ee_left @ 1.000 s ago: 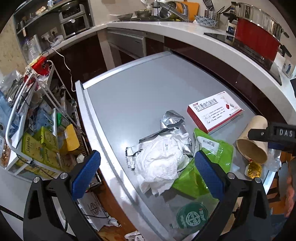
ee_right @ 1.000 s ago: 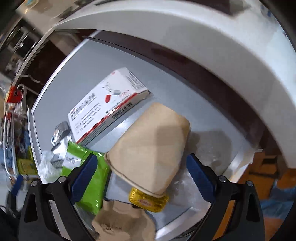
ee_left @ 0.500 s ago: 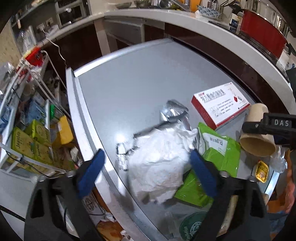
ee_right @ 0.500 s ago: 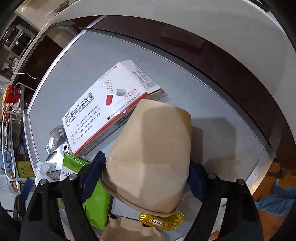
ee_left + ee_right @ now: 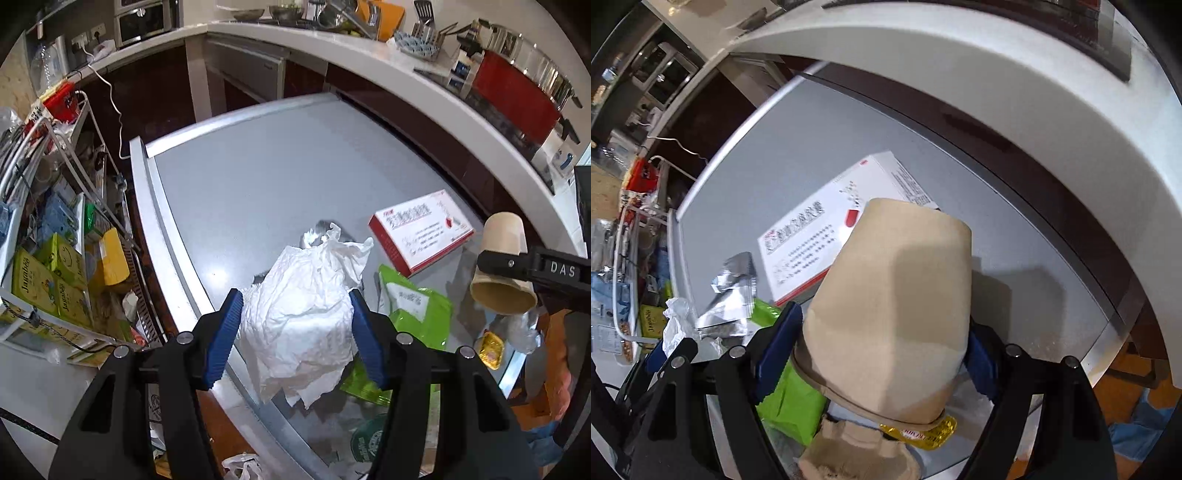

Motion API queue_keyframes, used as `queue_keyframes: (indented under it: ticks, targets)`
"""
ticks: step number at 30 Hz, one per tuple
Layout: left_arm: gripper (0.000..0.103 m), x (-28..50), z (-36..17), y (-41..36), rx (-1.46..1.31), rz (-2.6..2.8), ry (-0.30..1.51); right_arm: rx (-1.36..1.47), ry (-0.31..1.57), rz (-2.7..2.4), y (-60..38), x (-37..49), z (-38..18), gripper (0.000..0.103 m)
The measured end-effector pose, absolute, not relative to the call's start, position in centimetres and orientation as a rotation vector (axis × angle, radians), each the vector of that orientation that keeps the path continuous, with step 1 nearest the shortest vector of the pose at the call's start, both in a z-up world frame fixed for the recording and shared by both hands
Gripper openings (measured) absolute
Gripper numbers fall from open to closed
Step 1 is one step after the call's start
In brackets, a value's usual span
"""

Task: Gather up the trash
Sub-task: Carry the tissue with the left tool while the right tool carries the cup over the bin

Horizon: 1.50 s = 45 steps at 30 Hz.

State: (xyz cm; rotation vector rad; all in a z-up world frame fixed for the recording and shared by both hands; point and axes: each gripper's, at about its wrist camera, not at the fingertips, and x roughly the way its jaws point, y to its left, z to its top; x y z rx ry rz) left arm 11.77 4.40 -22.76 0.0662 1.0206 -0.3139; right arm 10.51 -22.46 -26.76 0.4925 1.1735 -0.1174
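Note:
My left gripper (image 5: 295, 325) is shut on a crumpled white tissue (image 5: 306, 317) and holds it above the grey table (image 5: 258, 184). My right gripper (image 5: 882, 354) is shut on a brown paper cup (image 5: 897, 306), lifted and tilted; the cup also shows in the left wrist view (image 5: 502, 266). On the table lie a red-and-white medicine box (image 5: 421, 232), a green packet (image 5: 410, 310), a silver foil wrapper (image 5: 733, 291) and a yellow sachet (image 5: 491, 349). A brown cardboard piece (image 5: 857, 450) lies below the cup.
A wire rack (image 5: 55, 221) with yellow boxes stands left of the table. A white counter (image 5: 406, 85) curves behind, carrying a red pot (image 5: 517, 99). A green round lid (image 5: 365, 439) and a clear bag lie at the table's near edge.
My left gripper closed on the tissue and lifted it. My right gripper closed on the paper cup and raised it off the table.

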Motion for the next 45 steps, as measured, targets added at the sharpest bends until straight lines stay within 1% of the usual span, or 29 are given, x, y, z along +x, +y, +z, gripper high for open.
queue_keyframes:
  ticks: [13, 19, 24, 37, 45]
  targets:
    - [0.058, 9.2, -16.1, 5.6, 0.000, -0.309, 0.877, 0.429, 1.036, 0.019, -22.0, 6.8, -20.4, 0.079]
    - [0.058, 5.9, -13.2, 6.3, -0.013, -0.289, 0.813, 0.400, 0.978, 0.100, -22.5, 3.4, -17.0, 0.079]
    - [0.058, 2.3, -12.0, 6.4, 0.003, -0.268, 0.786, 0.398, 0.963, 0.165, -23.1, -0.1, -15.5, 0.079]
    - [0.058, -6.8, -11.8, 4.5, 0.023, -0.214, 0.782, 0.304, 1.036, 0.307, -23.6, -8.7, -16.1, 0.079]
    - [0.058, -12.1, -14.1, 1.5, 0.061, -0.261, 0.851, 0.233, 1.142, 0.343, -24.5, -12.3, -19.3, 0.079]
